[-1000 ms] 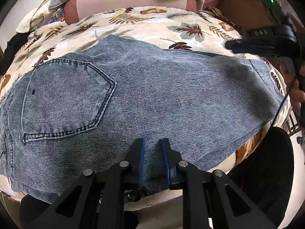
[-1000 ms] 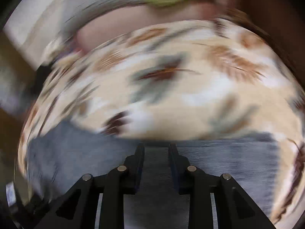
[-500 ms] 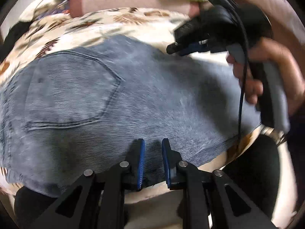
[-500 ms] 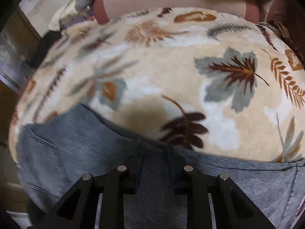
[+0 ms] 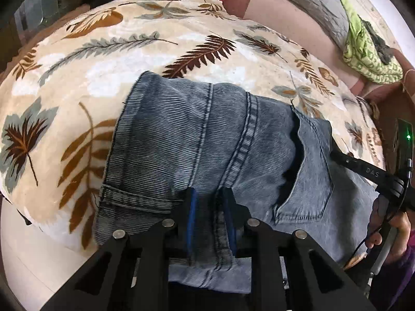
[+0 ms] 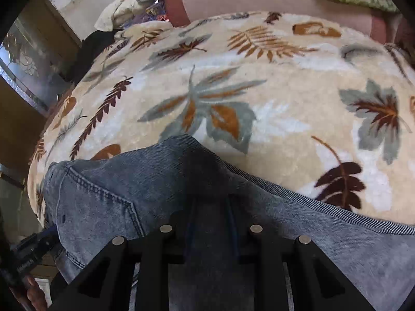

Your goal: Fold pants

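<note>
My left gripper (image 5: 208, 207) pinches a denim fold of the pants (image 5: 197, 140) lying on the leaf-print blanket (image 5: 129, 51); my right gripper (image 6: 210, 215) pinches their raised far edge.

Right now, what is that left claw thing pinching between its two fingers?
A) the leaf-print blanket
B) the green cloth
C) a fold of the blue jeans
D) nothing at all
C: in the left wrist view the left gripper has denim of the jeans bunched between its blue-padded fingers.
</note>
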The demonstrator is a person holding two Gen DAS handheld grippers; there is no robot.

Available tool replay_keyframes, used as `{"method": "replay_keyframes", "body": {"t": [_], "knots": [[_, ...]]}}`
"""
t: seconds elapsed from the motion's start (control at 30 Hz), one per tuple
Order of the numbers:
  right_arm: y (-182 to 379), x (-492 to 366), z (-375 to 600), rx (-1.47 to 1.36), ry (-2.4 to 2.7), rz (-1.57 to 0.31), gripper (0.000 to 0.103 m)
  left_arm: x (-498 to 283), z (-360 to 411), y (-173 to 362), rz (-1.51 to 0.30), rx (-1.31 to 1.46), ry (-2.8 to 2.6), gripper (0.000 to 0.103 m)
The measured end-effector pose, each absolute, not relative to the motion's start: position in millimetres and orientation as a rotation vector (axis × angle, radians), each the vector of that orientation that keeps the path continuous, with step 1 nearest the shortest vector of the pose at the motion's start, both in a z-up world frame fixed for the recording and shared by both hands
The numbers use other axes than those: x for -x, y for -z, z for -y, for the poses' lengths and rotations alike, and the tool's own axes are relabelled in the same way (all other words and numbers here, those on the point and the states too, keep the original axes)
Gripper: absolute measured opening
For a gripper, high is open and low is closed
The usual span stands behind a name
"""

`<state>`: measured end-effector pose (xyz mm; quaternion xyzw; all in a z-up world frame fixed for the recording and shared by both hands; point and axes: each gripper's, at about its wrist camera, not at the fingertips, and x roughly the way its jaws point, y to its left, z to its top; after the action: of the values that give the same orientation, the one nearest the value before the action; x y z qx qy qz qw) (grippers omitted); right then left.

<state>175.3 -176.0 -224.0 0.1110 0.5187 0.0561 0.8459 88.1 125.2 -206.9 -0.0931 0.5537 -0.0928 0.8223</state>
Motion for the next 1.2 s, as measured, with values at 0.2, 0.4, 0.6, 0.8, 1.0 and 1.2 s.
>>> {"method": "replay_keyframes", "body": {"t": [0.2, 0.4, 0.6, 0.8, 1.0, 1.2], "knots": [[212, -117, 129, -0.236, -0.360, -1.093, 0.028, -64, -114, 210, -1.155, 0.040, 0.214, 0.018], [237, -67, 107, -0.184, -0.375, -1.129, 0.028, -63, -118, 216, -1.184, 0.027, 0.226, 0.017], [211, -35, 195, -0.289, -0.229, -1.054, 0.028, -54, -107, 199, -1.180, -0.006, 0.181, 0.017], [210, 6, 337, -0.377, 0.113, -1.049, 0.028, -42, -53, 173, -1.089, -0.041, 0.296, 0.030], [235, 57, 421, -0.608, 0.213, -1.021, 0.027, -42, 6, 209, -1.178, -0.162, 0.374, 0.042], [216, 82, 435, -0.672, 0.227, -0.918, 0.028, -35, 28, 201, -1.169, -0.232, 0.385, 0.044]]}}
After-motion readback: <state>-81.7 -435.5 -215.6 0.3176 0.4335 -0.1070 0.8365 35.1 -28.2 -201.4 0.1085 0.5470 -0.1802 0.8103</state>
